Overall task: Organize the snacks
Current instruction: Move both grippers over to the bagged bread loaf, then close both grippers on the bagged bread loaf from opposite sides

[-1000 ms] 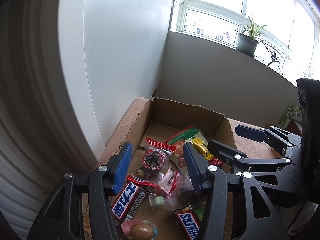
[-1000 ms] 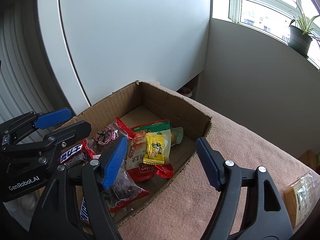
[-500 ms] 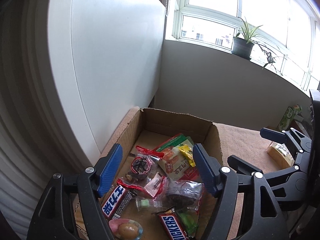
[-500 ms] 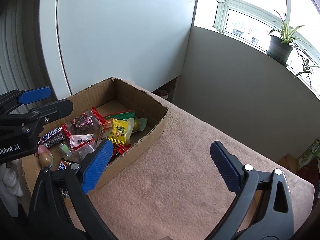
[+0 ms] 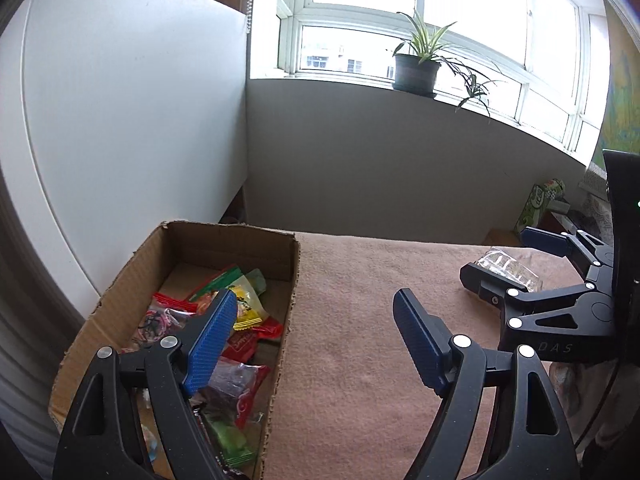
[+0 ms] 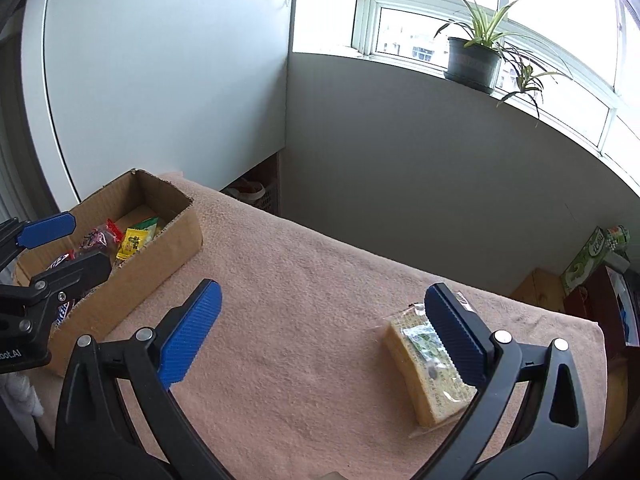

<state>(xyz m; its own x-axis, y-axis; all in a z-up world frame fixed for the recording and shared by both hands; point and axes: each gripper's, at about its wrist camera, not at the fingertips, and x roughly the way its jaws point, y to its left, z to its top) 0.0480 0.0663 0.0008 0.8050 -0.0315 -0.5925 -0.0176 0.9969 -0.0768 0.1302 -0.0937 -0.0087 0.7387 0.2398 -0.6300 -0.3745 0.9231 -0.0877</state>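
The right gripper [image 6: 320,336] hangs wide open and empty over the table [image 6: 304,320], its right finger just in front of the wrapped cake slab [image 6: 424,376] near the table's right edge. The slab looks light, soft and crushable in slippery film, so I'd pinch gently across its long sides. Farther left, the left gripper [image 5: 312,344] is spread and empty above the cardboard box [image 6: 160,258] of snacks at the table's far-left corner.

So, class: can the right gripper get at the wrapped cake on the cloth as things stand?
Probably yes: the right gripper is open, the cake lies by its right jaw, and nothing covers it on the cloth.
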